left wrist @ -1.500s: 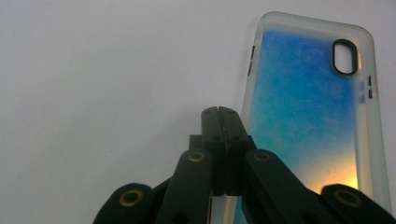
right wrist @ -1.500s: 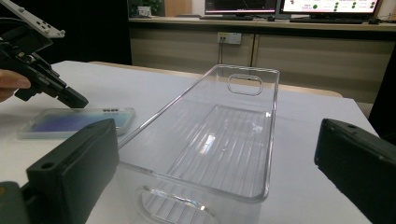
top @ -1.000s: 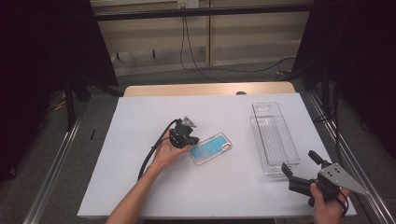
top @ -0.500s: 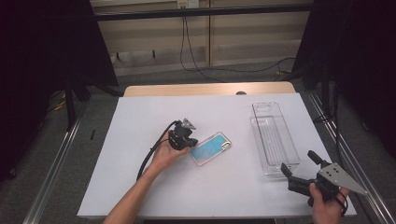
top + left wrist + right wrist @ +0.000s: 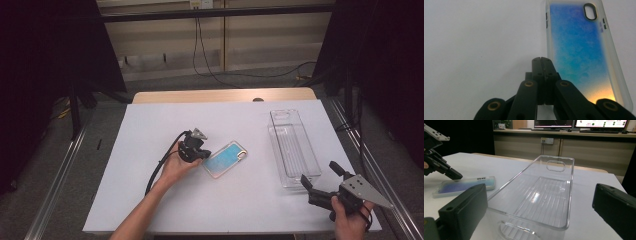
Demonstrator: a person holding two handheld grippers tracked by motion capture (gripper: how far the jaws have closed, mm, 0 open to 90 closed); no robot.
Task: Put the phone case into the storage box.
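Blue unlabelled phone case (image 5: pixel 584 53) beside left gripper (image 5: pixel 543 60) jaws clenched empty, right gripper (image 5: pixel 325 177) jaws released, clear tray (image 5: pixel 544 195)

We saw a white, flat table cover (image 5: pixel 150 130) lying over a pale wooden tabletop (image 5: pixel 200 96), whose far edge showed bare with a small dark round hole (image 5: pixel 258 99) in it. Beyond it, thin black cables (image 5: pixel 200 45) hung down a beige panelled wall from a white socket box (image 5: pixel 201 4) and trailed over the grey carpet floor (image 5: pixel 30 200). Silver metal rails (image 5: pixel 55 185) ran along both sides of the table. Black curtains (image 5: pixel 50 50) stood at left and right. In the right gripper view we noted a white wall outlet (image 5: pixel 548 140) and two lit monitors (image 5: pixel 554 123) on a long wooden counter (image 5: pixel 564 132).
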